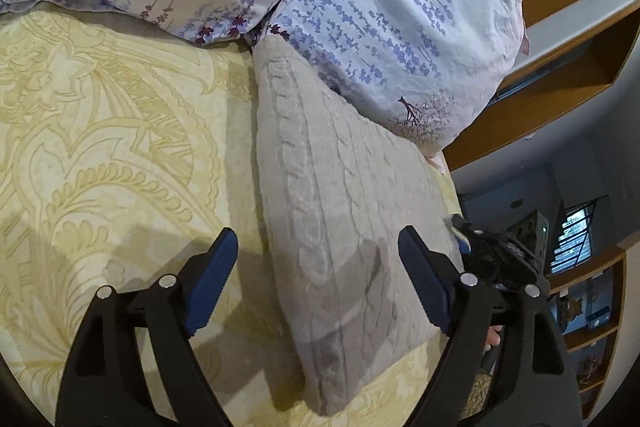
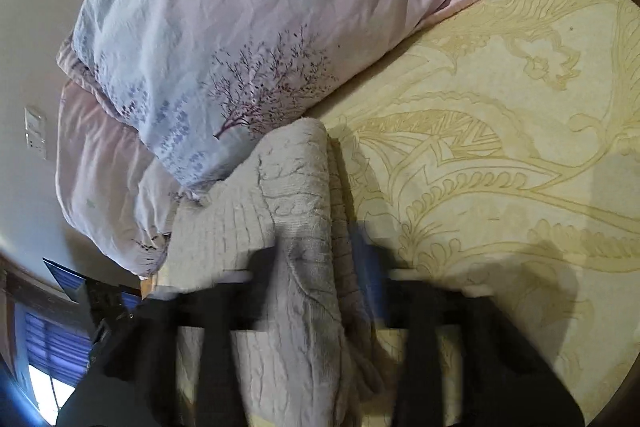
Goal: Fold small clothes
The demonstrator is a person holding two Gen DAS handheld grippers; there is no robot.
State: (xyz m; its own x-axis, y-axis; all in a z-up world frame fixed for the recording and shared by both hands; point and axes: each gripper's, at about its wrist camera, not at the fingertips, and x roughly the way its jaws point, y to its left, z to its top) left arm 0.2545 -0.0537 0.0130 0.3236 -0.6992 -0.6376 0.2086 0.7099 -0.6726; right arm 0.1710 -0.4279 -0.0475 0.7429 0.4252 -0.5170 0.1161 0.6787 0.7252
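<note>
Both jaws stand apart, pressing nothing: left gripper (image 1: 316,247) and blurred right gripper (image 2: 320,259) straddle the folded grey cable-knit sweater (image 1: 340,187) near the bedspread (image 1: 120,127) edge, its far end under a floral pillow (image 1: 400,27).

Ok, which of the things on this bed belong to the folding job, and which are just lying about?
Job:
- grey cable-knit sweater, folded on the bed
- left gripper, jaws open astride it
- right gripper, blurred

Just lying about:
- floral pillow
- yellow patterned bedspread
- wooden shelves
</note>
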